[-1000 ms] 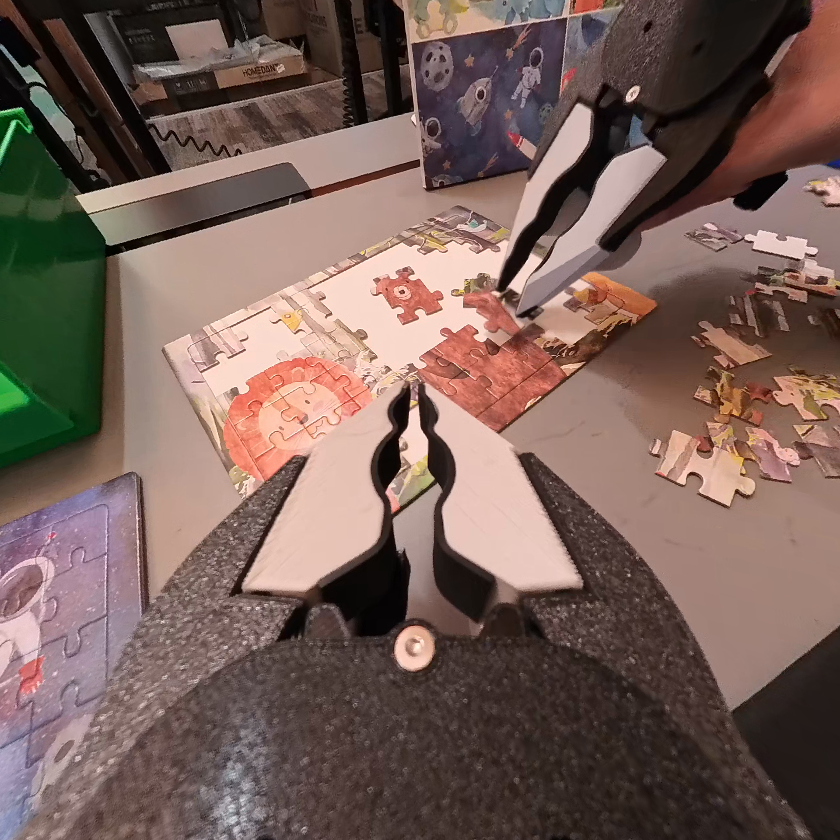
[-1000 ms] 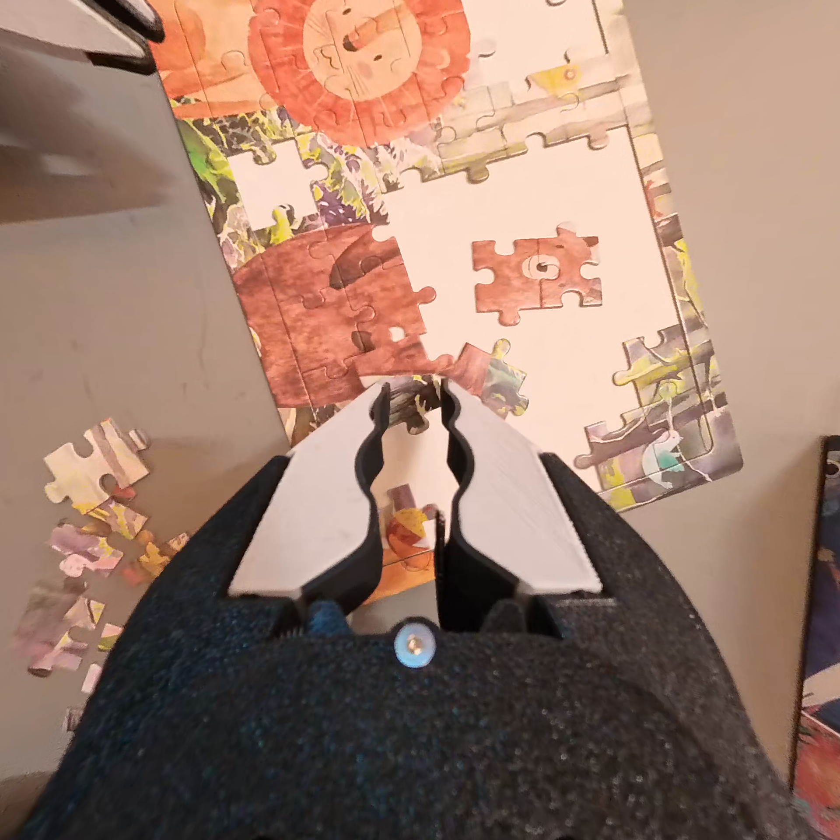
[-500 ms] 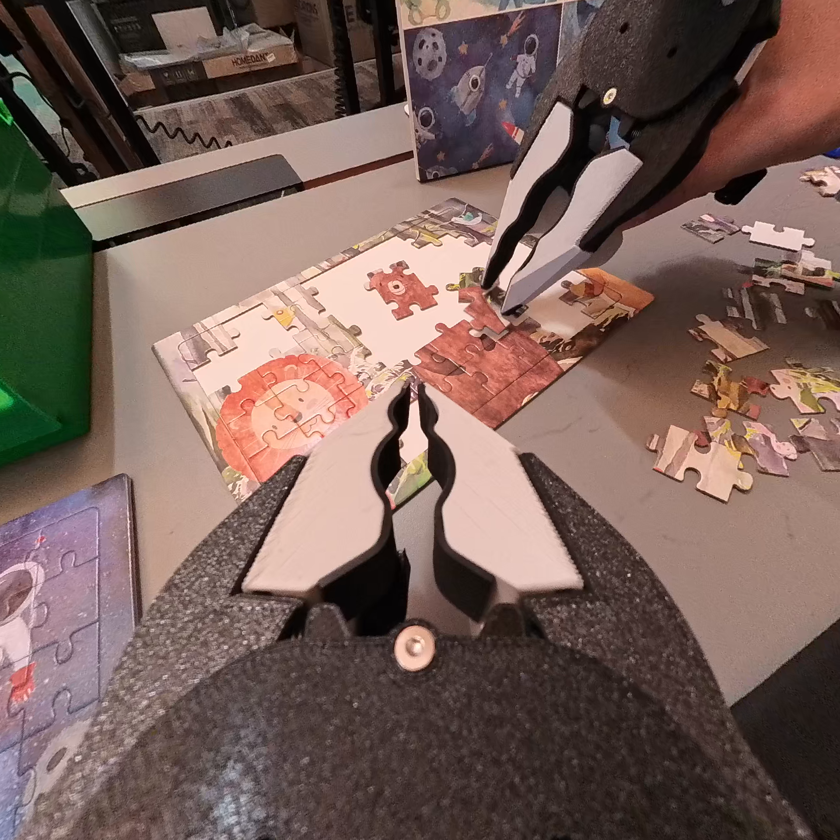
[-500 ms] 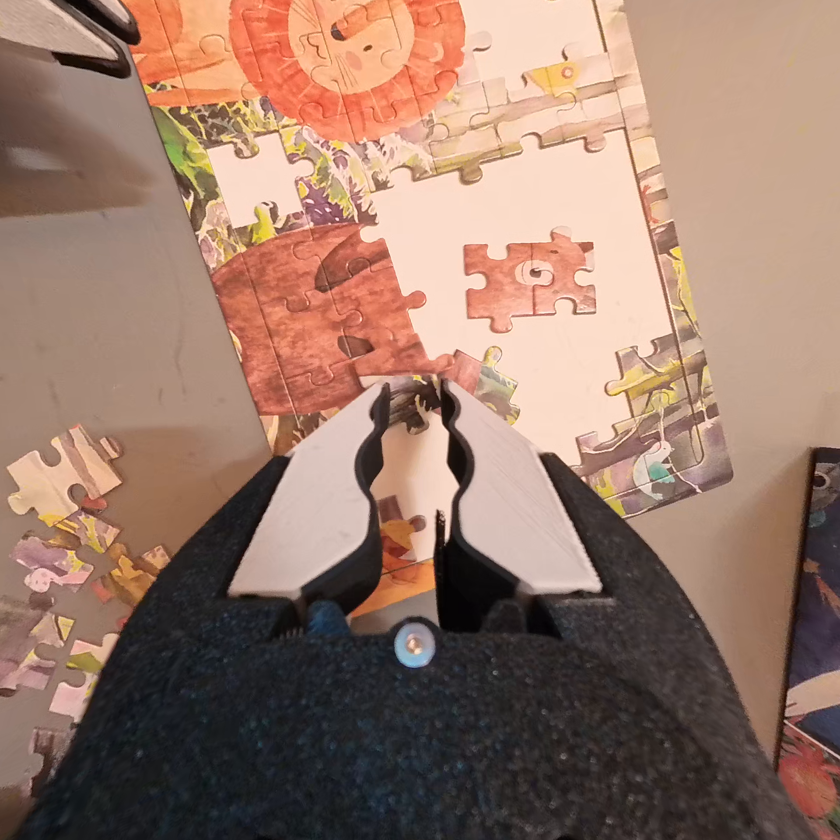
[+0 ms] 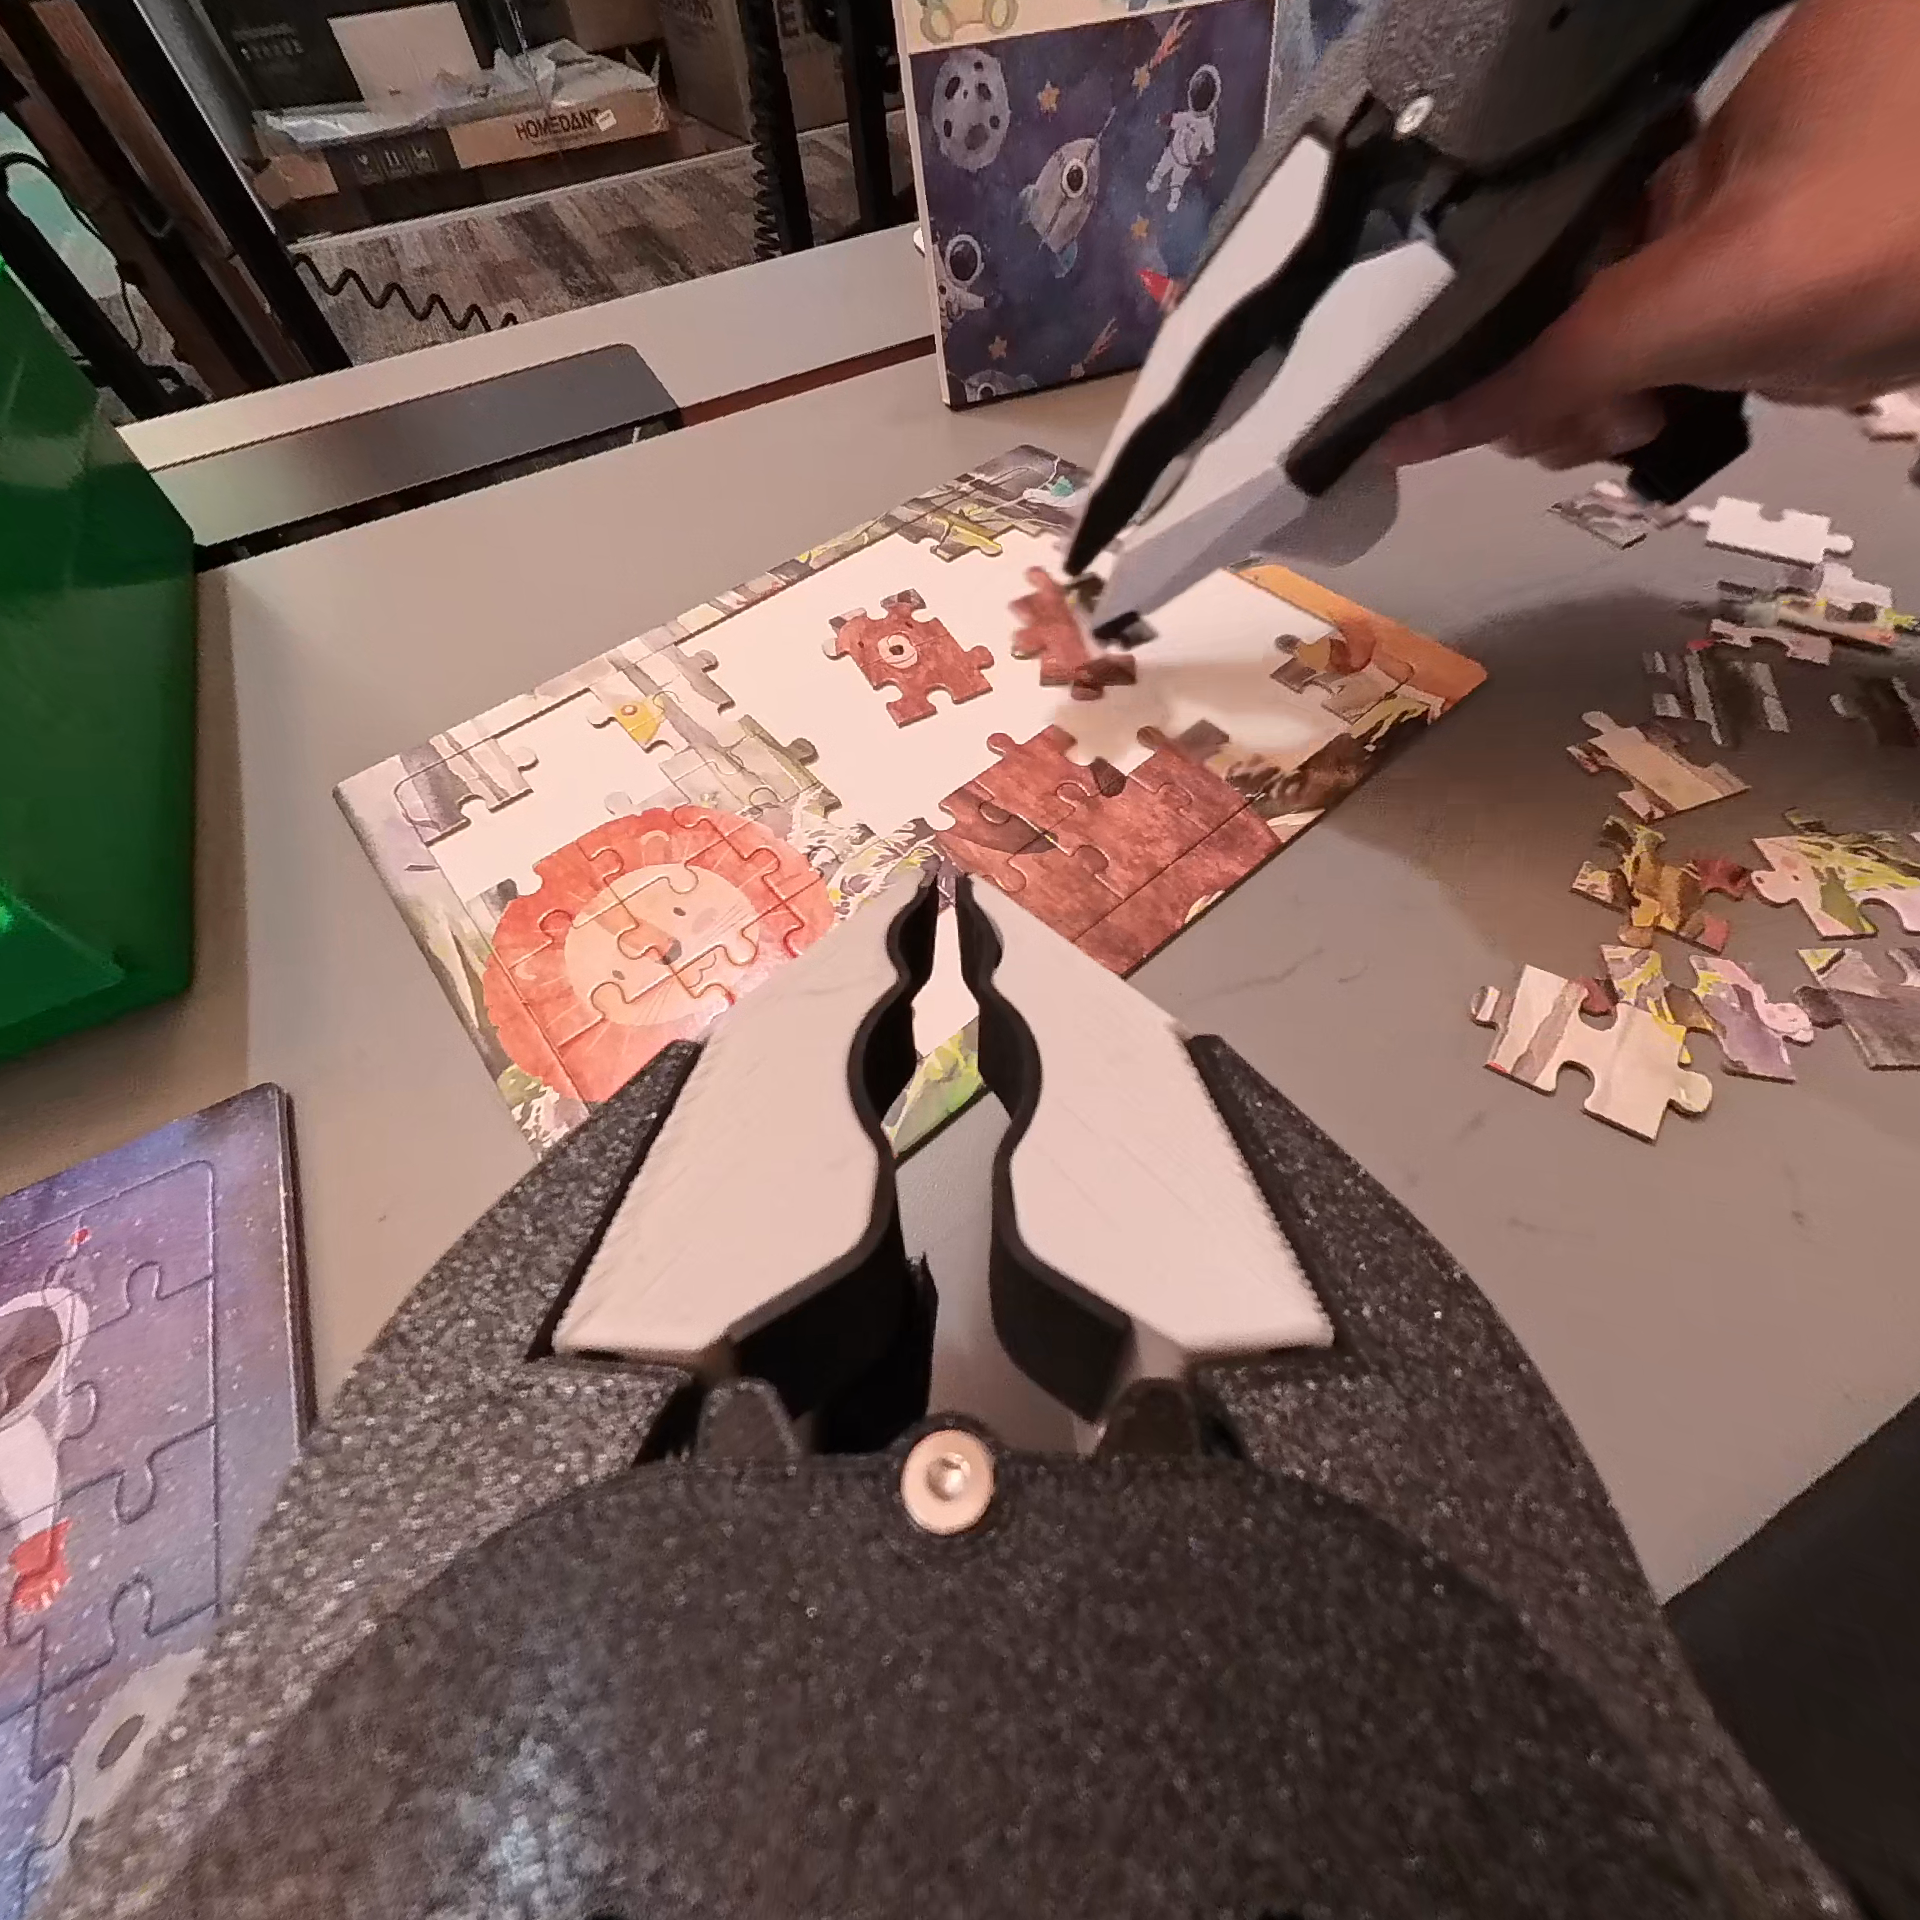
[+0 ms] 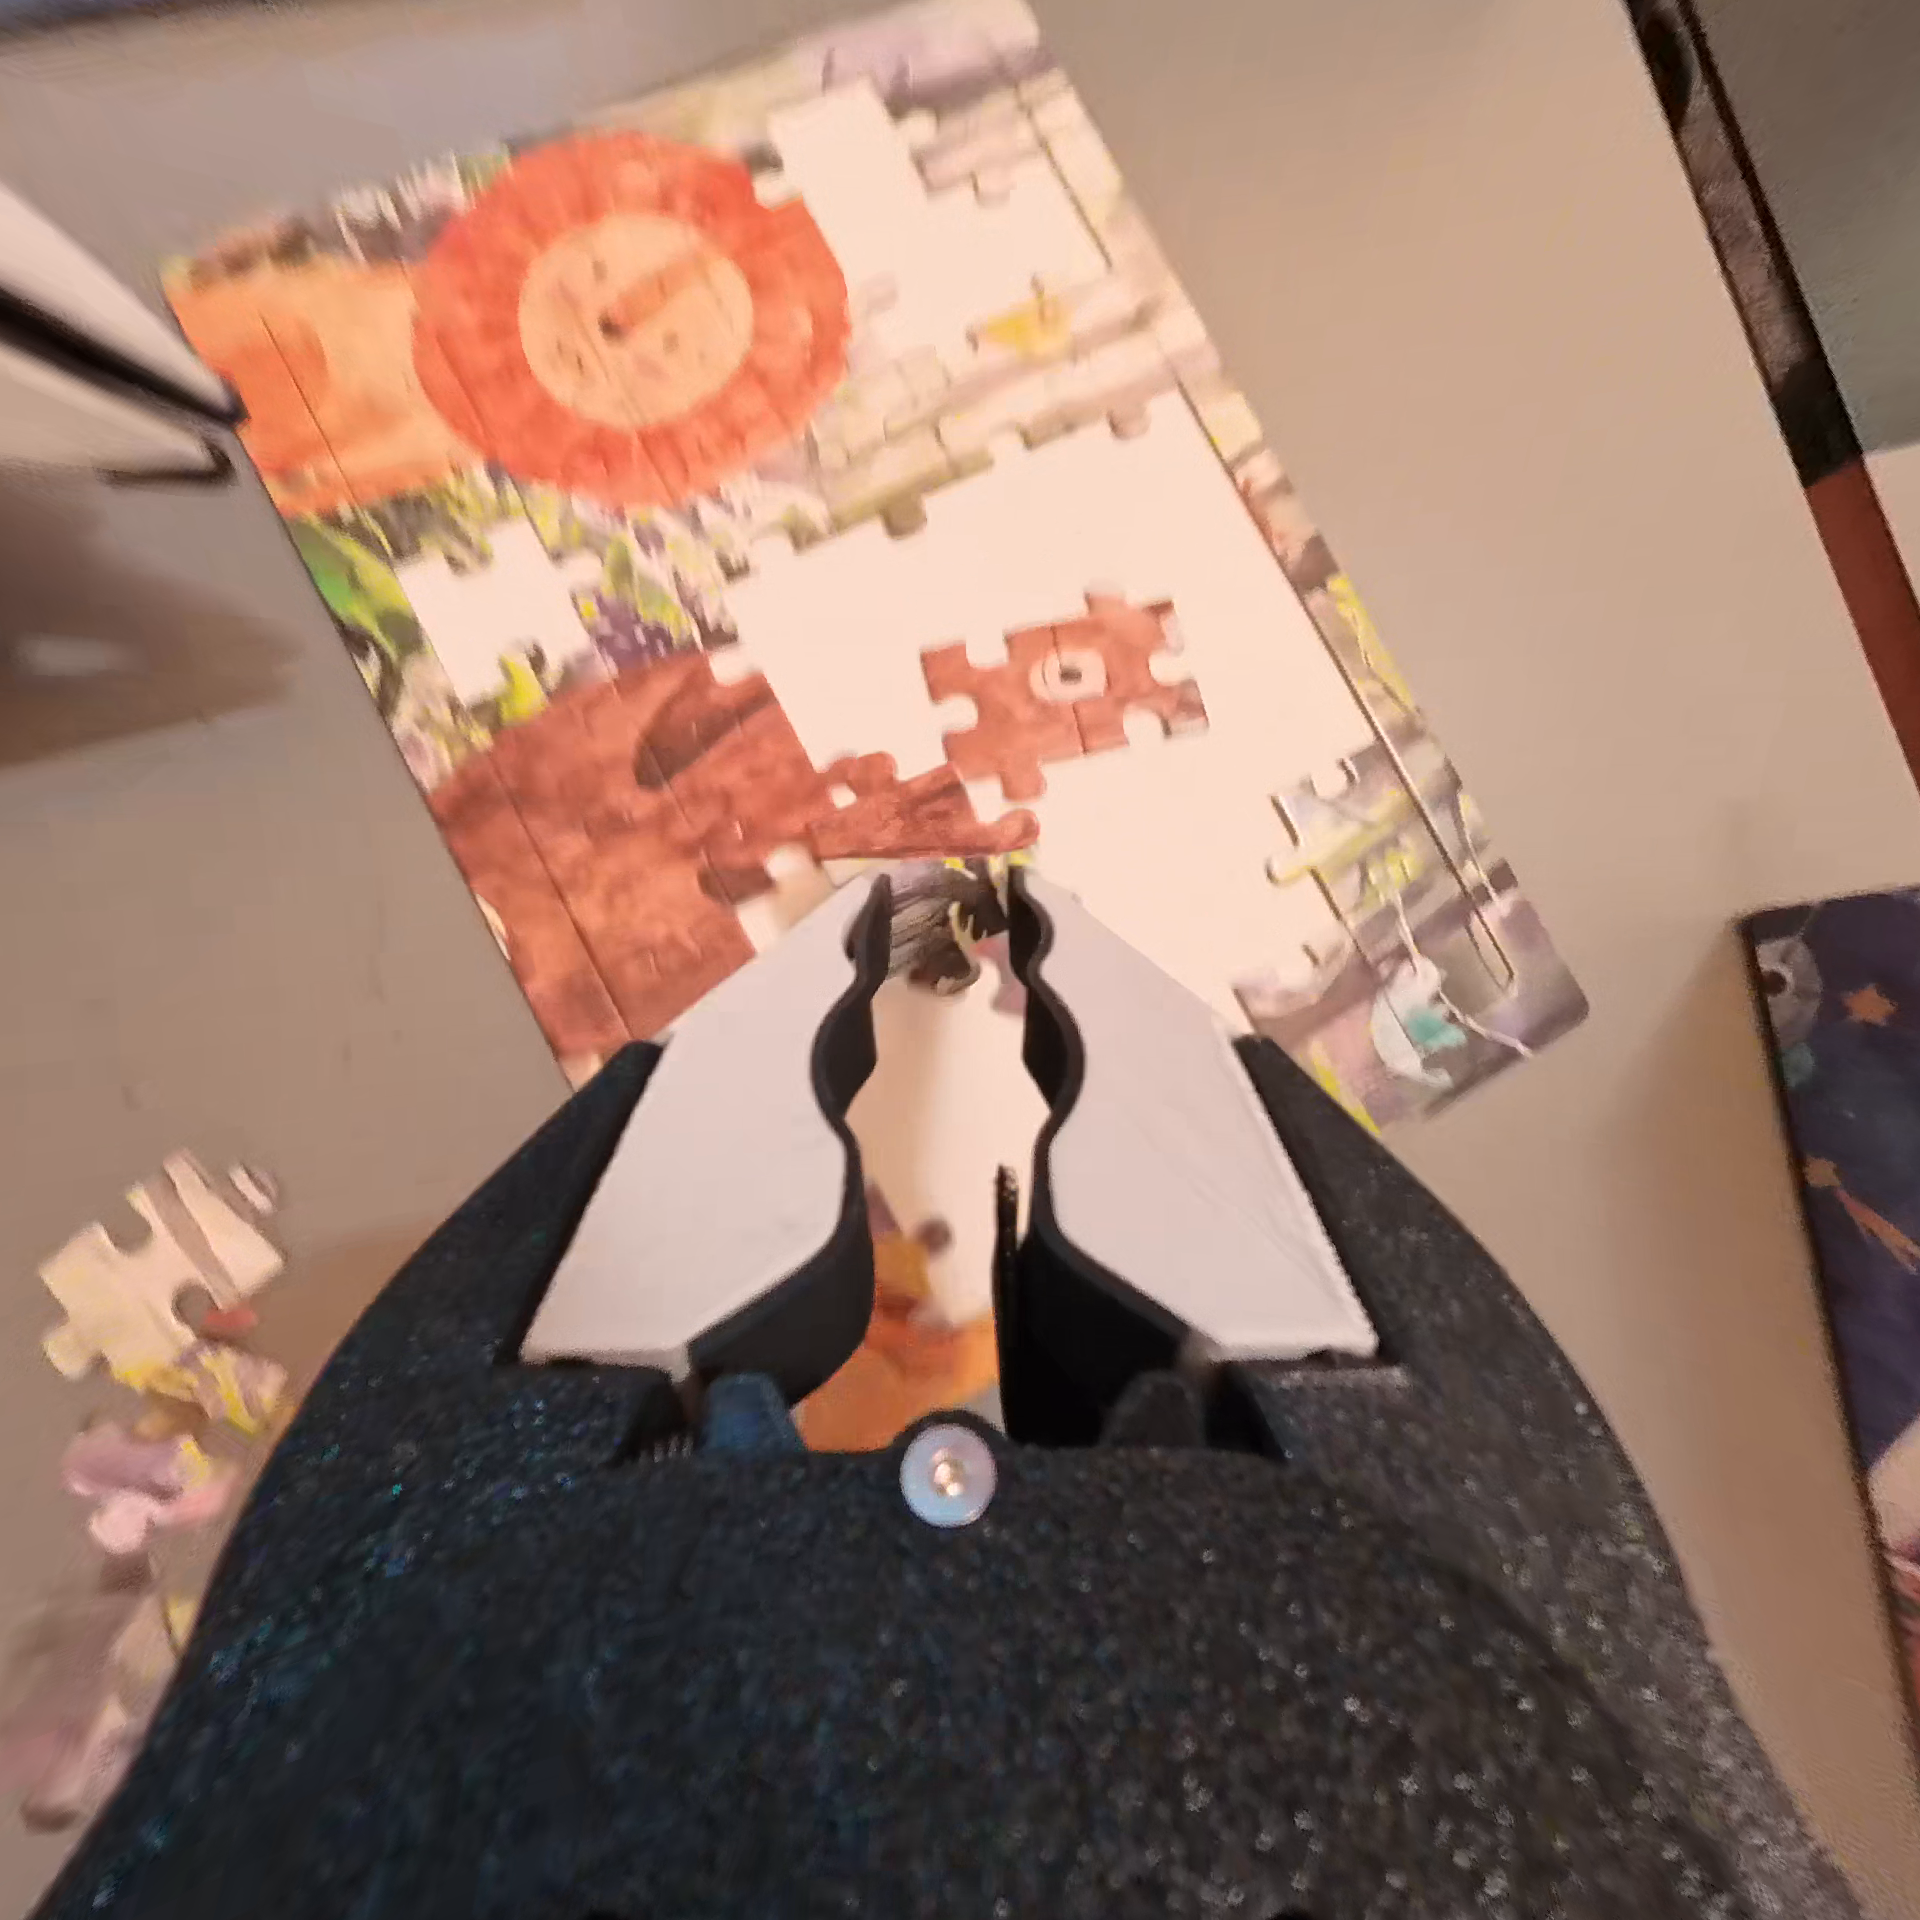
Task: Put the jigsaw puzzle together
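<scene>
**Carrying the brown piece to its hole**

The right gripper is pinching a brown puzzle piece by one end and holding it up off the puzzle board. The piece hangs tilted, above the white bare part of the board. It sits between the little bear-face pair and the big brown patch. In the right wrist view the piece sticks out flat past the tips, and the picture is blurry, so the hand looks to be moving.

The left gripper has its two fingers pressed nearly together with nothing between them. It hovers over the near edge of the board, by the lion.

I think the step now is to fit this brown piece next to the other brown ones. To do it well, turn the piece first so its bumps line up with the notches along the top of the big brown patch. Then lower it flat, not on a slant. If one corner goes down first, it may sit on top of its neighbour and not drop in. Let go only when it lies flat. The grip is just on one end, so go slowly or the piece may twist. The left gripper could press on the board to stop it sliding on the grey table.

The loose pieces wait on the right side of the table, well apart from the board.
</scene>
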Action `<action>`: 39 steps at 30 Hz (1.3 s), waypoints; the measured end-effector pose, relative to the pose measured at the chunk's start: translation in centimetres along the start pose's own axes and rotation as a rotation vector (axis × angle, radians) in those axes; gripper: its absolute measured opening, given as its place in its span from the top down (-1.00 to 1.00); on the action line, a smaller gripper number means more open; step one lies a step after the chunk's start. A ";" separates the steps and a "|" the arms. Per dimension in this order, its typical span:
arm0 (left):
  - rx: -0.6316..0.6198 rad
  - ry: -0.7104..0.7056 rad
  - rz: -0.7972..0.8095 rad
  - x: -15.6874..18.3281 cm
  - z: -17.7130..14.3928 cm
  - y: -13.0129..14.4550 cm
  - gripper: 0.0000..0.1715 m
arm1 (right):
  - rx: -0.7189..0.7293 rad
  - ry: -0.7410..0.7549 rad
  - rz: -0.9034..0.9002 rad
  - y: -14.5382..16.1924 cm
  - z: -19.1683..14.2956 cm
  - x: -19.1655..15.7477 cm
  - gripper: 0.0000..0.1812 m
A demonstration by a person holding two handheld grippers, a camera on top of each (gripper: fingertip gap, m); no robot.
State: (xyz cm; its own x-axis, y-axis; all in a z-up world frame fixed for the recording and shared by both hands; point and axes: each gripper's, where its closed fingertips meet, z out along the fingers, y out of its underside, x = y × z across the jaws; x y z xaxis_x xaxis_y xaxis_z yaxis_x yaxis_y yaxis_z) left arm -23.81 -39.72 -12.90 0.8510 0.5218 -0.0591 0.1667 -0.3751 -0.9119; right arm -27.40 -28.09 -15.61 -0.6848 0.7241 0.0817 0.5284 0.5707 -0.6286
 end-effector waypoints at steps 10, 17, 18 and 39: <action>0.004 0.001 -0.030 -0.3 -0.1 0.0 0.97 | -0.066 0.000 0.017 -3.0 4.0 -1.3 0.76; 0.015 0.014 -0.064 -0.4 -0.2 -0.2 0.97 | 0.013 0.021 0.141 -4.1 2.8 1.1 0.76; 0.015 0.017 -0.072 -0.4 -0.2 -0.2 0.97 | 0.024 0.013 0.136 -4.6 2.9 1.0 0.76; 0.019 0.069 -0.127 -0.2 -0.3 -0.2 0.96 | -0.213 0.181 0.211 3.1 -0.5 4.1 0.76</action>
State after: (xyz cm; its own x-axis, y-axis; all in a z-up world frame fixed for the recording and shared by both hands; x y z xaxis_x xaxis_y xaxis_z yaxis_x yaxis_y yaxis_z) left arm -23.89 -39.96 -12.62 0.8558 0.5103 0.0847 0.2663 -0.2943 -0.9179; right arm -28.35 -23.17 -16.82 -0.4595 0.8807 0.1150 0.7545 0.4554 -0.4726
